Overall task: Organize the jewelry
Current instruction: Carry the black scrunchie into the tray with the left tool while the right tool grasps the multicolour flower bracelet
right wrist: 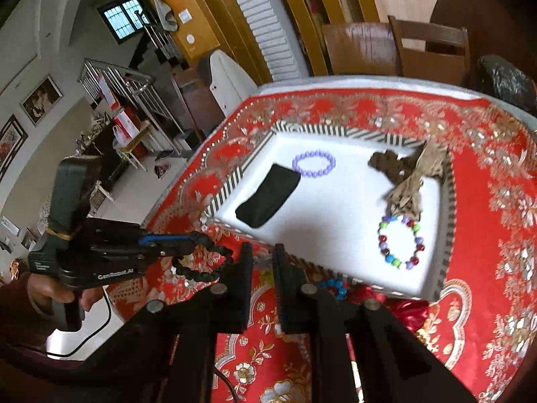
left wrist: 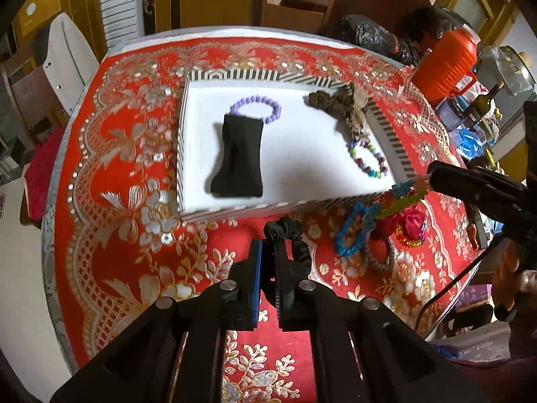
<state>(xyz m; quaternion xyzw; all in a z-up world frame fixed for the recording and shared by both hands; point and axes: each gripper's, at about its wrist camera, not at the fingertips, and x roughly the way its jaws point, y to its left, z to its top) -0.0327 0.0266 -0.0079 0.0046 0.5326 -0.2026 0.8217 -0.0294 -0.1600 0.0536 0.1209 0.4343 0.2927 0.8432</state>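
Ahead of both claws, on the table [left wrist: 110,174] under its red and gold floral cloth, the holdings run as follows.

Tray [left wrist: 231,76], white inside with black-and-white striped walls: lies straight ahead of the left claw and ahead and to the right of the right claw.

Black pouch [left wrist: 239,158]: flat on the tray floor, left part, nearer the left claw than any other tray item.

Brown fabric pieces [left wrist: 339,102]: bunched in the tray's far right corner, one draped against the right wall.

Lilac bead bracelet [left wrist: 256,110]: on the tray floor just beyond the pouch, its near edge touching or tucked under it.

Multicoloured bead bracelet [right wrist: 401,242]: on the tray floor by the right wall, just nearer than the fabric.

Loose pile outside the tray, off its near right corner: a blue bead bracelet [left wrist: 350,235], red foil trinkets [left wrist: 411,225] and other pieces too tangled to tell apart.

Left claw [left wrist: 268,247]: pressed together, pinching a black scrunchie [left wrist: 292,238] that loops off to its right, held above the cloth just short of the tray's near wall.

Right claw [left wrist: 429,178]: closed on a colourful bead strand [left wrist: 404,198], hanging over the loose pile beside the tray's near right corner.
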